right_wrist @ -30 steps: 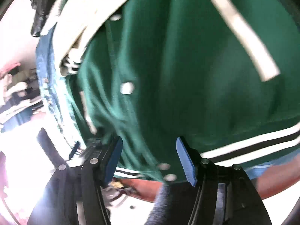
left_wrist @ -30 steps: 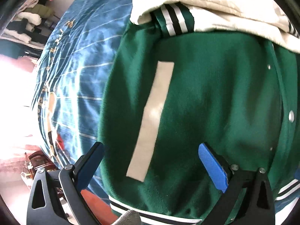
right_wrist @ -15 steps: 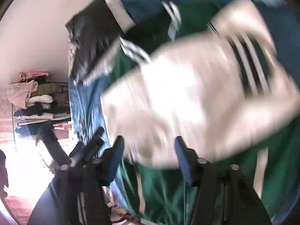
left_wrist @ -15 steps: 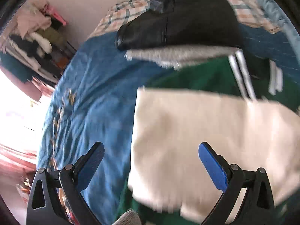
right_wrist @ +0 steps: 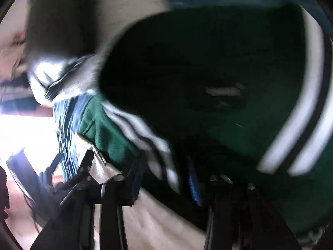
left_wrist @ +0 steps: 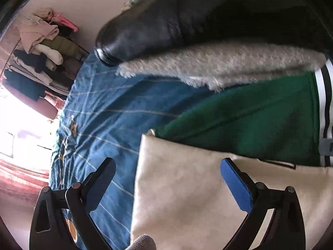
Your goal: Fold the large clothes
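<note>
Left wrist view, left to right: clothes rack (left_wrist: 39,62) against the far wall, piled garments, not part of the fold. Blue bedspread (left_wrist: 100,125), the bed serving as work area. Left claw (left_wrist: 166,179), jaws wide apart, nothing between them; it hovers over the edge where the cream sleeve (left_wrist: 187,198) meets the bedspread, probably placed to take that edge next. Green varsity jacket (left_wrist: 260,125), laid flat on the bed, the cream sleeve crossed over its body, which reads as a sleeve fold already made. Black jacket with fleece lining (left_wrist: 208,20), lying beyond the green one and overlapping its far edge; likely waiting its turn.

Right wrist view, heavily blurred, left to right: bedspread strip (right_wrist: 64,120); right claw (right_wrist: 166,185), jaws apart by a moderate gap, a striped cuff or hem (right_wrist: 145,141) lying across the gap. Whether the pads are closing on it cannot be told. Green body (right_wrist: 208,73) with striped rib band (right_wrist: 308,104) fills the rest.

Only the left view shows the jacket's layout on the bed; only the right shows the striped trim close up.
</note>
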Motion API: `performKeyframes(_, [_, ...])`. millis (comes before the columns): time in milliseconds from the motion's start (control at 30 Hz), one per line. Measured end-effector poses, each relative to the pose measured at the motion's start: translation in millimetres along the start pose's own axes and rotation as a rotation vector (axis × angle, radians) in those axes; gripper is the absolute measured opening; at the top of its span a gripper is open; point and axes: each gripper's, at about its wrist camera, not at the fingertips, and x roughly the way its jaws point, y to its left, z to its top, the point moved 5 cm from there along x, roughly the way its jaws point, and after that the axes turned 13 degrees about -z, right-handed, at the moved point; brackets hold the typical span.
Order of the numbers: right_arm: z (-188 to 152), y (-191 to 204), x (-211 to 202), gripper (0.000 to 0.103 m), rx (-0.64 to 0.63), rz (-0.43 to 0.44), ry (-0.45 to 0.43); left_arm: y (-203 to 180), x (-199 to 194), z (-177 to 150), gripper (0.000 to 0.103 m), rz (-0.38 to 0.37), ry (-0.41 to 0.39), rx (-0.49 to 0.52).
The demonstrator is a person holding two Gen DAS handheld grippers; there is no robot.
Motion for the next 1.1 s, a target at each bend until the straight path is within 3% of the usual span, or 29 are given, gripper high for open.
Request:
performKeyframes(333, [39, 17, -56, 0.002, 0.0, -0.12, -0.188, 15, -31, 20, 0.103, 0.019, -0.063, -0.009])
performKeyframes(400, [52, 24, -51, 0.002, -0.02, -0.152, -0.177, 16, -31, 24, 0.103, 0.031, -0.065, 0.003])
performKeyframes(467, [55, 22, -37, 0.003, -0.028, -0.17, -0.098, 16, -31, 24, 0.103, 0.034, -0.059, -0.001])
performKeyframes(500, [57, 17, -31, 0.006, -0.004, -0.151, -0.03, 15, -33, 23, 0.103, 0.031, -0.057, -0.004])
performKeyframes(567, [55, 6, -48, 0.032, 0.05, -0.115, 0.0, 13, -42, 20, 0.103, 0.021, -0.063, -0.011])
performKeyframes(600, [52, -1, -69, 0.056, 0.065, -0.063, -0.017, 11, -48, 19, 0.103, 0.02, -0.072, -0.011])
performKeyframes(633, [47, -9, -90, 0.069, 0.068, -0.051, -0.043, 6, -54, 18, 0.103, 0.016, -0.079, -0.009])
performKeyframes(767, [27, -61, -154, 0.07, 0.083, -0.268, -0.128, -20, -66, 18, 0.103, -0.026, -0.085, -0.002])
performKeyframes(933, [-5, -128, -144, 0.07, 0.222, -0.415, -0.061, -53, -55, 19, 0.103, -0.049, -0.042, 0.004])
performKeyframes(1100, [-35, -159, -113, 0.07, 0.281, -0.393, 0.001, -67, -58, 13, 0.103, -0.039, -0.055, 0.031])
